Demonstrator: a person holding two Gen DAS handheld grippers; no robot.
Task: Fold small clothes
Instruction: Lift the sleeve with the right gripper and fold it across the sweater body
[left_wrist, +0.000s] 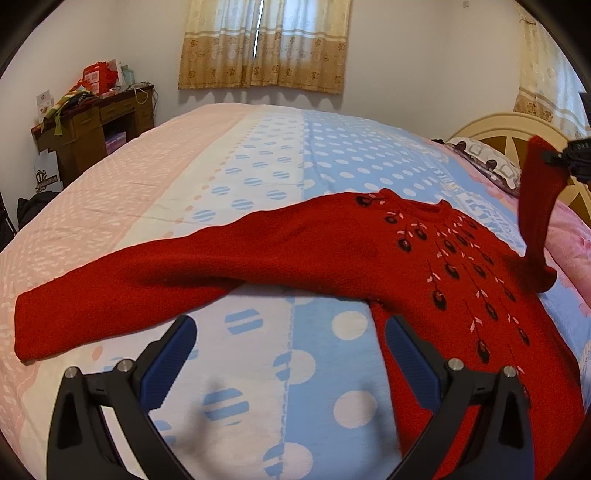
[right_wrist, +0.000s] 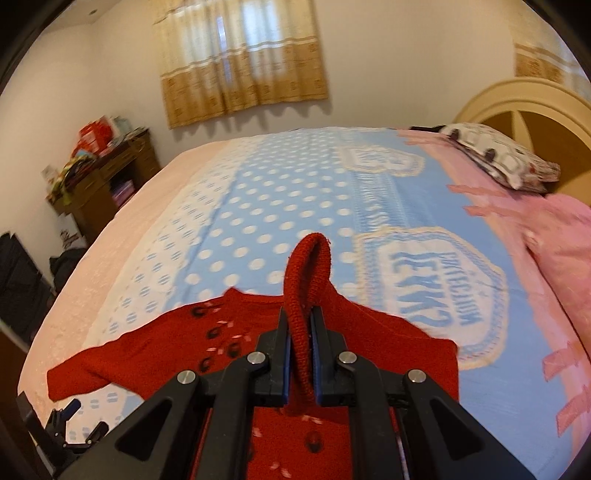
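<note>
A small red knitted sweater (left_wrist: 424, 266) with dark embroidered flowers lies face up on the bed, one sleeve (left_wrist: 110, 291) stretched flat to the left. My left gripper (left_wrist: 291, 332) hovers open just above the bedspread, its right finger (left_wrist: 410, 354) at the sweater's side edge. My right gripper (right_wrist: 300, 317) is shut on the other sleeve's cuff (right_wrist: 308, 266), which loops up past the pads. From the left wrist view that sleeve (left_wrist: 535, 214) hangs lifted above the sweater's body, held by the right gripper (left_wrist: 554, 157) at the frame's right edge.
The bedspread (left_wrist: 258, 177) is blue, white and pink with dots. A patterned pillow (right_wrist: 498, 155) and cream headboard (right_wrist: 517, 99) lie at the right, with a pink blanket (right_wrist: 565, 243) nearby. A cluttered wooden desk (left_wrist: 96, 122) stands by the far left wall.
</note>
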